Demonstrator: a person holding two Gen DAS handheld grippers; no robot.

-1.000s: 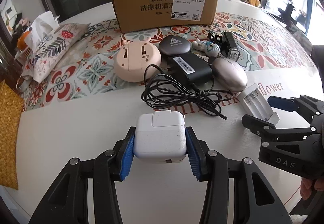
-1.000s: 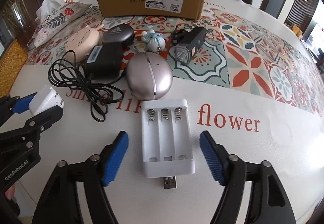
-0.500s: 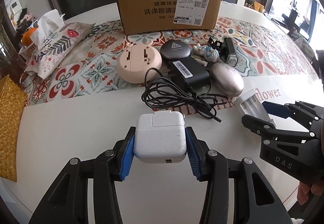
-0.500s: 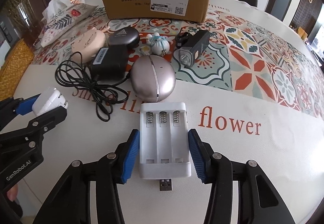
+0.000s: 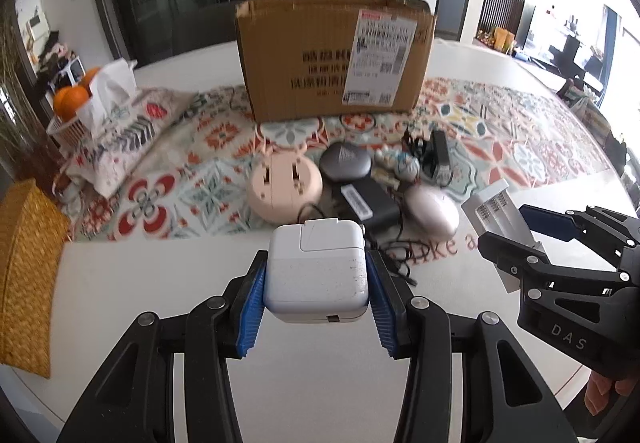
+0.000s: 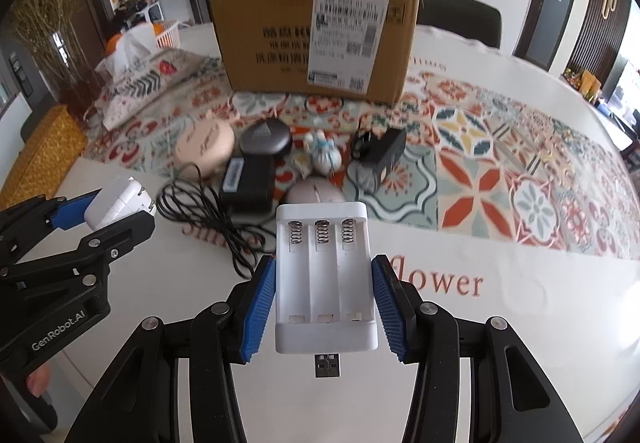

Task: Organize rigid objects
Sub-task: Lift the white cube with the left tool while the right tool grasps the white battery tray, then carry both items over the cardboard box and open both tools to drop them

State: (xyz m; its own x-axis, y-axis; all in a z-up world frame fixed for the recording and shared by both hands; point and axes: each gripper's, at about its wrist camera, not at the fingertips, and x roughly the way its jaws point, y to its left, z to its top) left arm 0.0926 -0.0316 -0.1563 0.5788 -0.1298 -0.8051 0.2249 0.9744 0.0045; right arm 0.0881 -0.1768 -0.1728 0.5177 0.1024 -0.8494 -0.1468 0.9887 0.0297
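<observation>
Left gripper (image 5: pixel 316 291): fingers clamped on the flanks of a white USB power adapter (image 5: pixel 318 275), held clear of the tabletop (image 5: pixel 160 283). Right gripper (image 6: pixel 325 295): fingers pressed against both long sides of a white three-slot battery charger (image 6: pixel 326 283), slots empty, USB plug pointing back toward the camera; also lifted.

Cardboard box (image 6: pixel 316 43) stands upright at the far side, beyond the clutter; its inside is not visible.

Left on the patterned cloth: pink round case (image 5: pixel 285 189), dark oval case (image 5: pixel 346 165), black power brick (image 5: pixel 366 203) with tangled cable (image 6: pixel 212 219), silver egg-shaped item (image 5: pixel 432 209), small figurine (image 6: pixel 326 153), black bike light (image 6: pixel 384 157).

Judgement: early stage; two items in hand, six waiting, presumably box-bound.
</observation>
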